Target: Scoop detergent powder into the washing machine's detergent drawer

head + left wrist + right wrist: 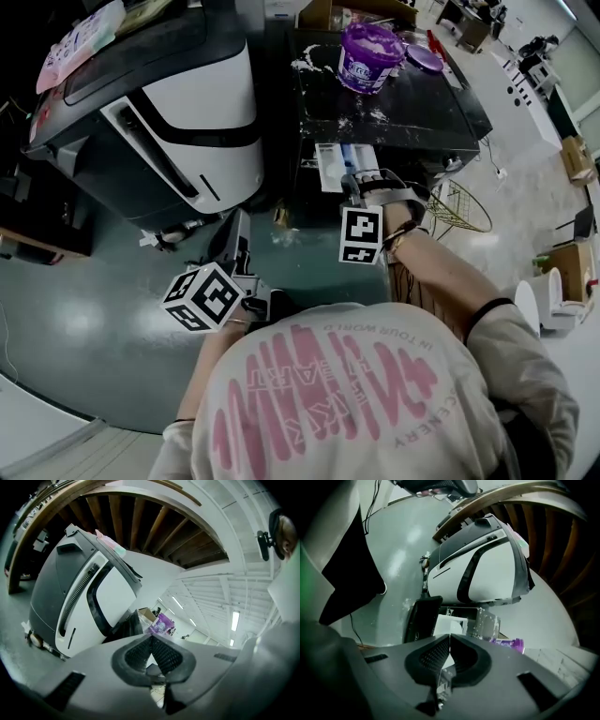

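A purple detergent tub point(369, 56) stands open on top of a black machine point(403, 117) dusted with white powder. From that machine's front a white detergent drawer point(330, 167) sticks out; it also shows in the right gripper view point(450, 623), with the tub point(508, 642) to its right. My right gripper point(356, 180) hovers just at the drawer's right side, pads point(464, 653) shut, with nothing seen between them. My left gripper point(238, 225) hangs lower left over the floor, shut and empty, pointing towards the tub point(161, 623).
A big white and grey machine point(202, 122) stands left of the black one with a pink pack point(80, 42) on top. A wire basket point(459, 206), a cardboard box point(567, 267) and a white bucket point(548, 300) sit to the right on the grey floor.
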